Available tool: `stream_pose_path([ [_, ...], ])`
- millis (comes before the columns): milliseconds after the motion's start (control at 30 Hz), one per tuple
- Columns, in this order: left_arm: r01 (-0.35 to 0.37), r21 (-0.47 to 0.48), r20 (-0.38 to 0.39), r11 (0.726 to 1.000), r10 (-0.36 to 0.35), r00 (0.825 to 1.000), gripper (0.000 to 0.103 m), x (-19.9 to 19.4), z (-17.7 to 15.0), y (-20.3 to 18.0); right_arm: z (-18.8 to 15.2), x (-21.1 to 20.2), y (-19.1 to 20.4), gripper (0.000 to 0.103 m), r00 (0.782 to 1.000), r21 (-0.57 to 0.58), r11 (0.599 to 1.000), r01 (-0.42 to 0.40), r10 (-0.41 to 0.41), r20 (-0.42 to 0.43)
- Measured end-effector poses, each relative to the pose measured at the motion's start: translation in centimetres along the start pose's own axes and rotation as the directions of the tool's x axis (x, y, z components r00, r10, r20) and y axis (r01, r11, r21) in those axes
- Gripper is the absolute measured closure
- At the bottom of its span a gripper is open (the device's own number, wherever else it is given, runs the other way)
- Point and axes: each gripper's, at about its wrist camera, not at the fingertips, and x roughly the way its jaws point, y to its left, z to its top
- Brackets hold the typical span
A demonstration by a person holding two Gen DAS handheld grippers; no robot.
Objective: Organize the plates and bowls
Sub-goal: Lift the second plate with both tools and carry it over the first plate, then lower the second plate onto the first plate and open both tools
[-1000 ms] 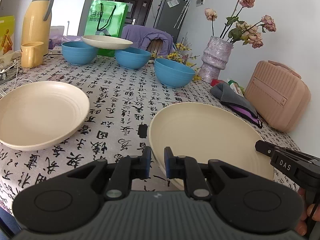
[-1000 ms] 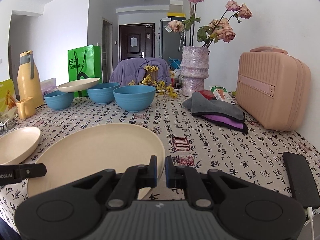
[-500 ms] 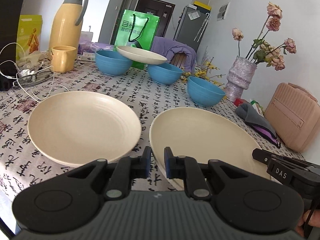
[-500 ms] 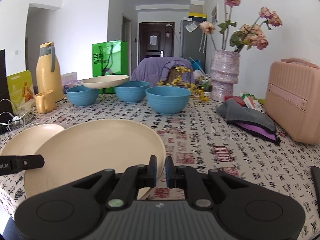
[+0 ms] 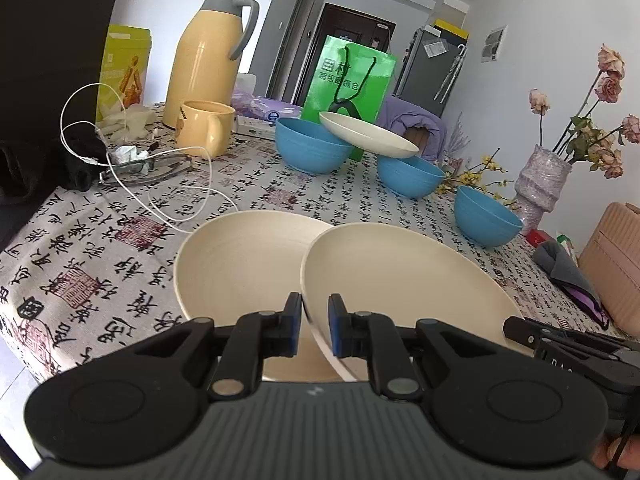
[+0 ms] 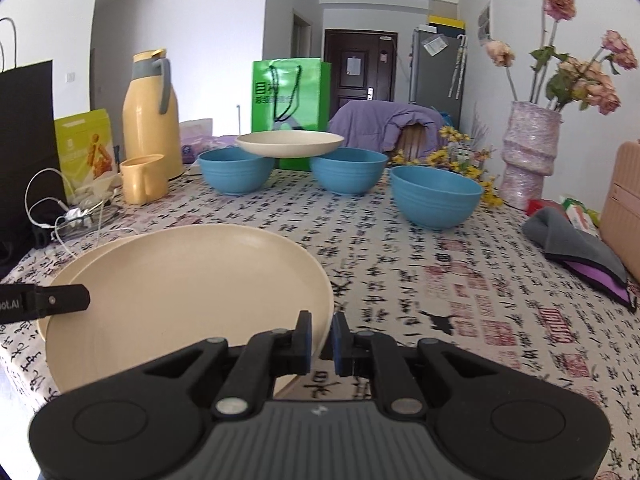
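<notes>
Both grippers hold one cream plate [image 5: 400, 280] by its near rim, lifted and tilted. My left gripper [image 5: 314, 330] is shut on its left part. My right gripper [image 6: 320, 338] is shut on the same plate [image 6: 180, 284] at its right rim. The held plate overlaps a second cream plate [image 5: 240, 264] lying on the table; only its left edge [image 6: 80, 260] shows in the right wrist view. A third cream plate [image 6: 289, 143] rests across two blue bowls [image 6: 236, 170] [image 6: 347, 170]. A third blue bowl [image 6: 436, 196] stands apart to the right.
A yellow thermos [image 5: 208, 56], yellow mug [image 5: 206, 128], white cables [image 5: 120, 168] and glasses lie at the left. A green bag [image 6: 290, 100], a vase of flowers [image 6: 528, 156], a grey cloth [image 6: 572, 244] and a pink case [image 5: 612, 264] stand at the back and right.
Both grippers have carried the held plate to the left, until it overlaps the other cream plate on the table. Both grips are unchanged.
</notes>
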Motion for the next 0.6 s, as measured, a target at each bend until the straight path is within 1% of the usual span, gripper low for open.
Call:
stream_pose_path([
  [200, -0.008, -0.025, 0.007, 1.000, 0.009, 1.000, 0.088, 0.5, 0.8, 2.8, 0.8, 1.4, 2.7, 0.092, 1.000, -0.029, 0.999, -0.029, 0.029, -0.012],
  [333, -0.021, -0.027, 0.018, 0.999, 0.021, 1.000, 0.088, 0.7, 1.3, 4.0, 1.5, 2.5, 4.4, 0.092, 0.999, -0.055, 0.998, -0.035, 0.034, -0.017],
  [500, -0.030, -0.050, 0.014, 0.998, 0.031, 0.999, 0.088, 1.2, 1.8, 5.6, 2.0, 3.7, 6.1, 0.092, 0.999, -0.079, 0.996, -0.044, 0.042, -0.025],
  [600, -0.047, -0.038, 0.028, 0.998, 0.048, 0.998, 0.088, 1.3, 2.1, 6.1, 2.0, 4.3, 7.1, 0.092, 0.999, -0.105, 0.994, -0.039, 0.037, -0.022],
])
